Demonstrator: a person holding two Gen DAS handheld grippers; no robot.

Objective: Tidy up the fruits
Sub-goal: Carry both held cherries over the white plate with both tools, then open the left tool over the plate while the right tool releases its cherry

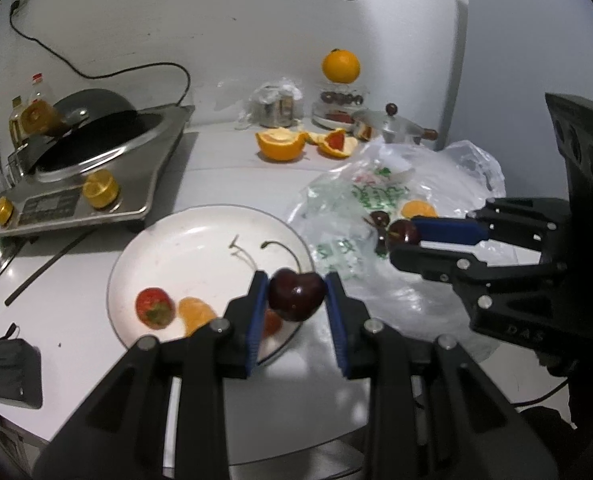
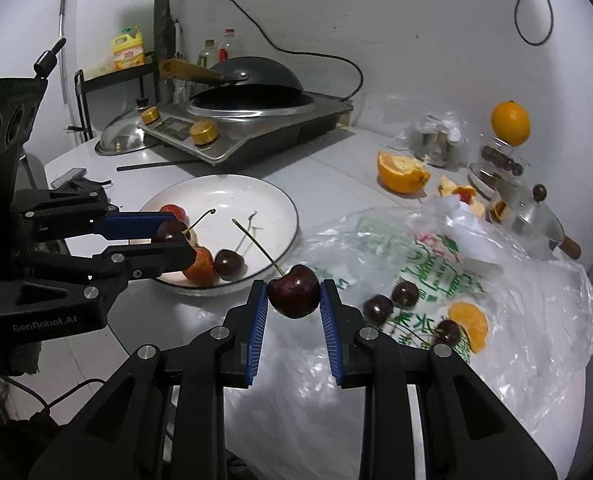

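Cherries sit clamped in both grippers. The left gripper [image 1: 296,294] is clenched on a dark cherry [image 1: 295,294], its blue pads pressing the fruit's sides, held over the near rim of the white plate [image 1: 200,236]. The right gripper [image 2: 294,296] grasps a second cherry [image 2: 294,297] the same way, its long stem slanting up to the left, held above the tabletop [image 2: 336,168] between the plate and a crumpled clear plastic bag [image 2: 496,280].

On the plate lie a strawberry [image 1: 154,307], an orange segment [image 1: 194,314], one more cherry [image 2: 228,263] and a few loose stems. On the bag, printed with green lettering, rest three loose cherries [image 2: 378,310] and another orange segment [image 2: 470,324].

Farther back on the pale grey tabletop stand a hollowed orange half [image 2: 402,172] and scraps of peel, a small metal pot with a wooden handle [image 2: 536,220], a wrapped jar, and a whole orange [image 2: 510,123] perched on a stack of containers. To the left sits a steel induction cooker [image 2: 256,128] with gold knobs and a dark wok [image 2: 256,74] on top; a metal lid lies beside it, and a dark stick lies in front. Black cords hang along the white wall, with bottles and a yellow jug on a rack in the corner.
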